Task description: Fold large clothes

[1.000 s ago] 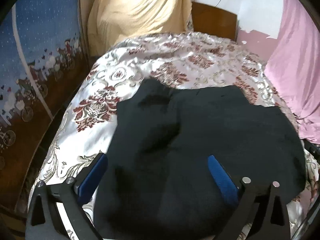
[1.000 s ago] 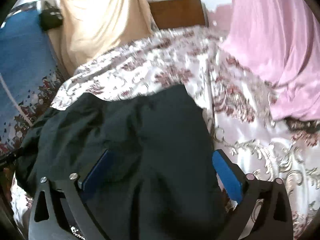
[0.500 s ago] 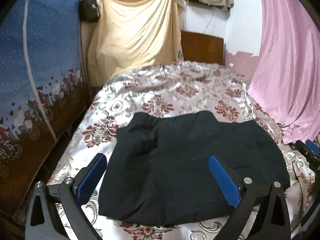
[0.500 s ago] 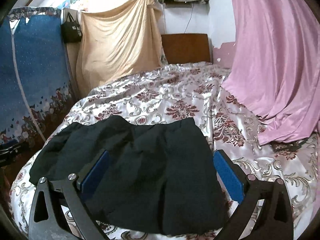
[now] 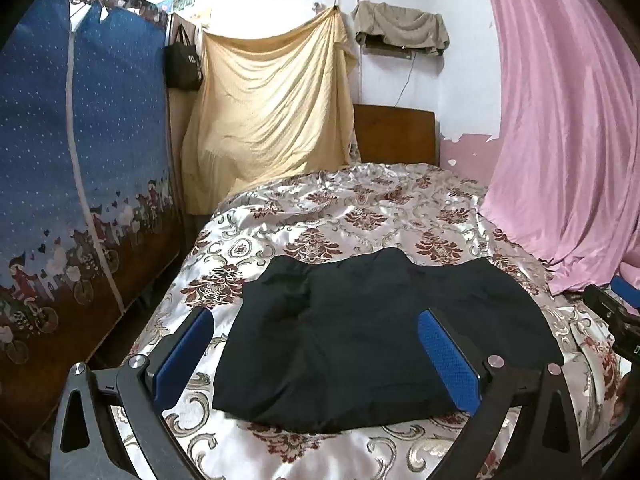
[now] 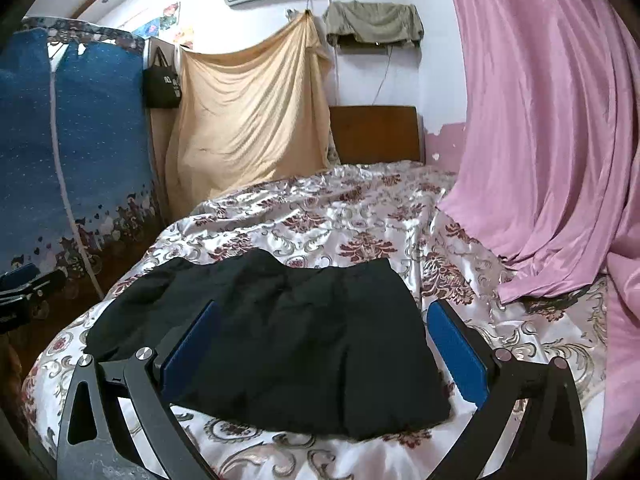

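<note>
A folded black garment (image 5: 372,336) lies flat on the near end of the bed (image 5: 360,216), on its floral satin cover. The left hand-held gripper (image 5: 316,360) and the right hand-held gripper (image 6: 324,352) hover above it, near the bed's edge, each with fingers spread apart and holding nothing. A pink curtain (image 6: 540,120) hangs at the right.

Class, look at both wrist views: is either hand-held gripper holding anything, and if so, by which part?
Nothing is held. The left hand-held gripper and right hand-held gripper are both open, apart from the black garment lying folded on the bed.
</note>
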### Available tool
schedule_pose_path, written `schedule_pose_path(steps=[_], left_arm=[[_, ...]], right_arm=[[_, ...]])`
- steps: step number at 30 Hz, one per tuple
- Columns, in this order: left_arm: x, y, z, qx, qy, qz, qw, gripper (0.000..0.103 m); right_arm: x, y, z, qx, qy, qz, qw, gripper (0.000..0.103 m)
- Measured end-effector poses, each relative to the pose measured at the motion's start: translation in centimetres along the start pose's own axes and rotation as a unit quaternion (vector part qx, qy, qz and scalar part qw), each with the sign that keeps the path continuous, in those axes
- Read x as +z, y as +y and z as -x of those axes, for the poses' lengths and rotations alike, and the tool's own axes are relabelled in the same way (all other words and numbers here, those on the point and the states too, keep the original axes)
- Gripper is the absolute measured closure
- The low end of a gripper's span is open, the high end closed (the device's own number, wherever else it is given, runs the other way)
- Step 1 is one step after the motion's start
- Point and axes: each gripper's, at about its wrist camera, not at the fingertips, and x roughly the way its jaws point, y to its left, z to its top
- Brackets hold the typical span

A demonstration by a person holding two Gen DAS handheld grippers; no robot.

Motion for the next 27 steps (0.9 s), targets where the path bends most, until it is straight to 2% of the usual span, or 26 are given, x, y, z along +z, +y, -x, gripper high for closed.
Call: schedule_pose_path(steps=[11, 27], left_arm=[[-2.8, -0.6, 4.6, 0.009, -0.045, -0.016, 0.9988, 0.0], [-8.1, -0.4, 7.2, 0.024, -0.042, -0.025, 0.9985, 0.0]], right_arm=[[-2.4, 2.3, 4.9, 0.0, -0.031, 0.008, 1.0, 0.002], [-7.2, 3.4, 7.6, 0.011, -0.041, 0.008, 0.999, 0.002]])
